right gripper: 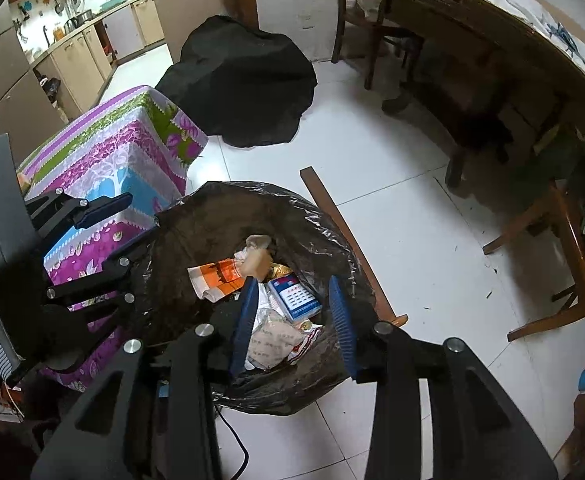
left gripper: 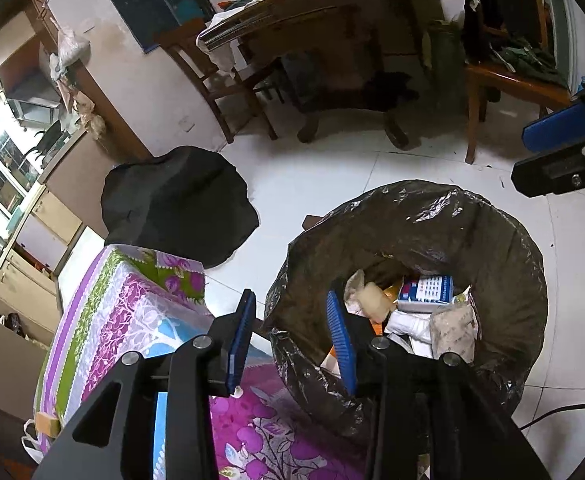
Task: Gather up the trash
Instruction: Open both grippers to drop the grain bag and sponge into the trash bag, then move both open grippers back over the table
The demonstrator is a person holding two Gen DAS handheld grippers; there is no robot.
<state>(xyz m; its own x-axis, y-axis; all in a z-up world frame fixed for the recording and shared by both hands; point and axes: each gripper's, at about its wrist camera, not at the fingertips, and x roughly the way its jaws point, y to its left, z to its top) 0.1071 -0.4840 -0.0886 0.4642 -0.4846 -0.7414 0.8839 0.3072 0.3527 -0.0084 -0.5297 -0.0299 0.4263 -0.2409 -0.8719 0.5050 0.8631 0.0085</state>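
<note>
Lining bin (right gripper: 252, 216), crinkled black bag holds blue-white box (right gripper: 294, 298), wrappers.

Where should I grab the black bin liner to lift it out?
Grip the crinkled rim of the black bin liner, where the film folds loosely over the bin edge. Come from above with the right claw, which hangs open over the trash, one finger inside and one outside the rim; the side by the floral cloth looks cramped.
</note>
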